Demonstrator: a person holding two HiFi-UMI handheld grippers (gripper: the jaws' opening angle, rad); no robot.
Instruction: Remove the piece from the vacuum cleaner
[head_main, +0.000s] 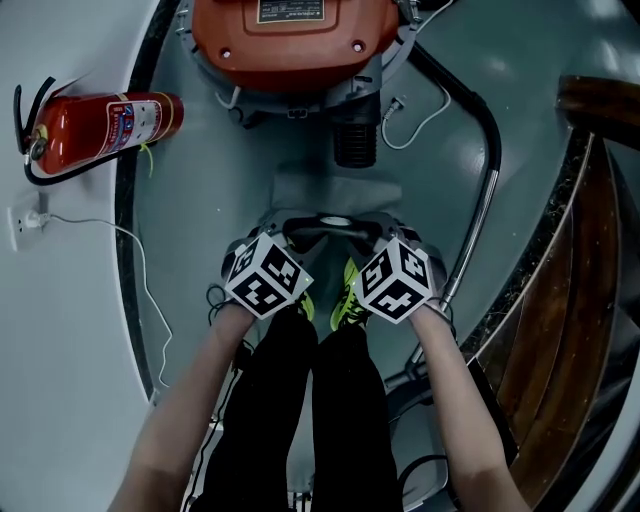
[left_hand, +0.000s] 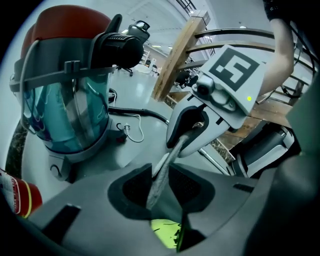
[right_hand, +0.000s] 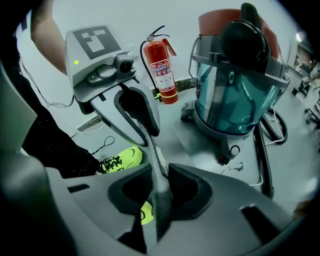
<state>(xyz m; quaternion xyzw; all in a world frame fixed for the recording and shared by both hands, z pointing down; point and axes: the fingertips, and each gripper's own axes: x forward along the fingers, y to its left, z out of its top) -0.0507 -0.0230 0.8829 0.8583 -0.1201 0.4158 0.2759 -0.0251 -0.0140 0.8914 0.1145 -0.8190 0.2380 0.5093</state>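
Strip (left_hand: 167, 161) of grey material clenched between left tongs (left_hand: 161, 189) and right tongs (right_hand: 162, 192); fire extinguisher (head_main: 110, 125) label, vacuum cleaner (head_main: 250, 45) plate unreadable.

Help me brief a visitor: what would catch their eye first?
The orange-topped vacuum cleaner with its teal drum dominates the top centre of the head view, and a red fire extinguisher sits by the wall at left. Lower down, the left claw and right claw grip a thin grey piece between them.
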